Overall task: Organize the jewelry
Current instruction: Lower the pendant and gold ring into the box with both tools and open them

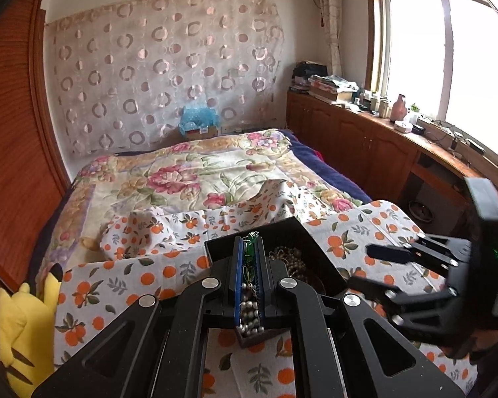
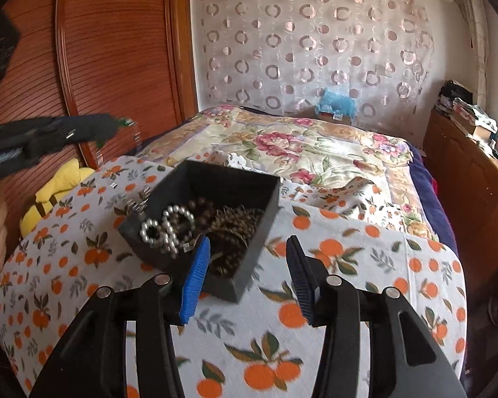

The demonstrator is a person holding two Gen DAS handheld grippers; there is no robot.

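Observation:
A black open box (image 2: 249,182) sits on the orange-print cloth (image 2: 348,265). It holds a silver bead bracelet (image 2: 167,229), a dark brown bead strand (image 2: 204,207) and a tangled brown beaded piece (image 2: 235,229). My left gripper (image 1: 249,248) is shut on a green beaded piece (image 1: 250,254), held above the box (image 1: 292,229). It shows blurred at the left of the right wrist view (image 2: 116,126). My right gripper (image 2: 247,262) is open and empty at the box's near corner. It also shows in the left wrist view (image 1: 365,265).
A yellow plush toy (image 1: 23,325) lies at the cloth's left edge beside a wooden wardrobe (image 2: 116,49). A floral bedspread (image 1: 199,175) lies behind. A wooden cabinet (image 1: 365,139) with clutter runs along the right under the window.

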